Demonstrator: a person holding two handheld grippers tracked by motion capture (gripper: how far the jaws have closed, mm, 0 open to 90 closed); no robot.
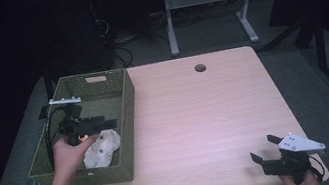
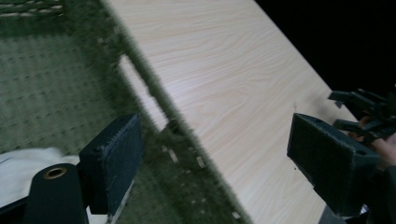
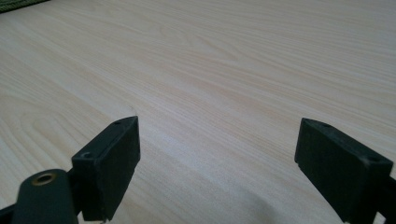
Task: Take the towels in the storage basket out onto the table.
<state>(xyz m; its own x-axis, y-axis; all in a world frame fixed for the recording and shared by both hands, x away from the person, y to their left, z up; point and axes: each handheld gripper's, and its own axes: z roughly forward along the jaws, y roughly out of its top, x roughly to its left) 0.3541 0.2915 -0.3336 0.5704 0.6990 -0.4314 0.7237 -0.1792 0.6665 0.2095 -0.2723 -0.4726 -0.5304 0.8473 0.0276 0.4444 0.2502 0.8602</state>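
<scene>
The wooden table [image 1: 207,116] carries a green woven basket [image 1: 127,124] along its left edge. In the basket's near end lies a white cloth [image 1: 104,151] — just below and beside the left gripper [image 1: 107,125], which hangs over the basket with jaws spread wide, holding nothing. The right gripper [image 1: 263,149] sits at the table's near right corner, well apart from the cloth — its jaws also wide and empty.

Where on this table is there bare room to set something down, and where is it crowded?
The table is bare wood from the green basket across to its right edge, bounded behind by the cable hole and in front by the right gripper. The crowded part is the basket's near end, where a white cloth lies under the left gripper.
</scene>
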